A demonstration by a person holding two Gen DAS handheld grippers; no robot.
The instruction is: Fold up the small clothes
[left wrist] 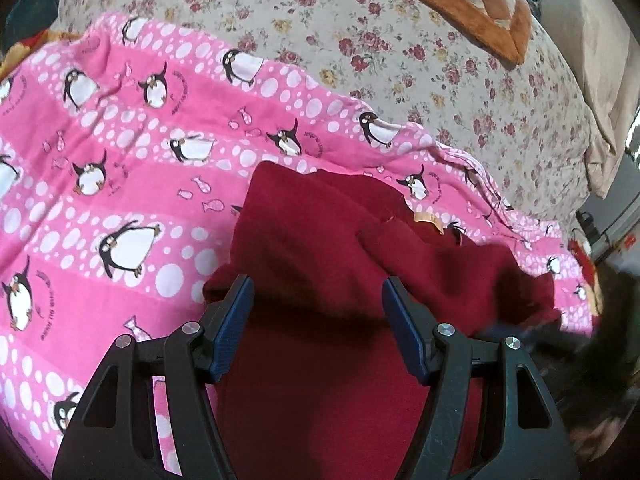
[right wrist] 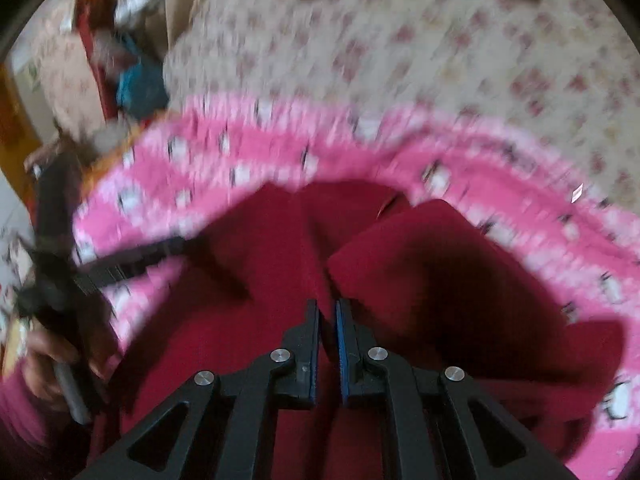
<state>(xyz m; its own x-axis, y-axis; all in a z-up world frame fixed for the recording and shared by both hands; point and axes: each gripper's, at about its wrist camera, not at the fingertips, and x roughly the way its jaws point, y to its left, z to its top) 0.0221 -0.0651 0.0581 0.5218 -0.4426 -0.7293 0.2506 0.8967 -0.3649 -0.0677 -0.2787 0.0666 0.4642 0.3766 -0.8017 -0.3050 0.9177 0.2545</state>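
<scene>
Right wrist view, low centre: our right gripper (right wrist: 327, 308) pinches a fold of the red garment (right wrist: 420, 280) — we should carry it across evenly. Our left gripper (left wrist: 318, 292) hovers spread over it; beyond lies the pink penguin blanket (left wrist: 120, 184).

The pink penguin blanket (left wrist: 120, 168) carries small curved lettering beside the penguins, too blurred to read.

Dark red garment (left wrist: 320, 248) sprawls rumpled across the pink penguin blanket (left wrist: 100, 168), soft knit, a small tan label (left wrist: 429, 219) showing near its far edge. One flap (right wrist: 432, 264) is turned over onto the body, casting deep shadow beneath.
</scene>
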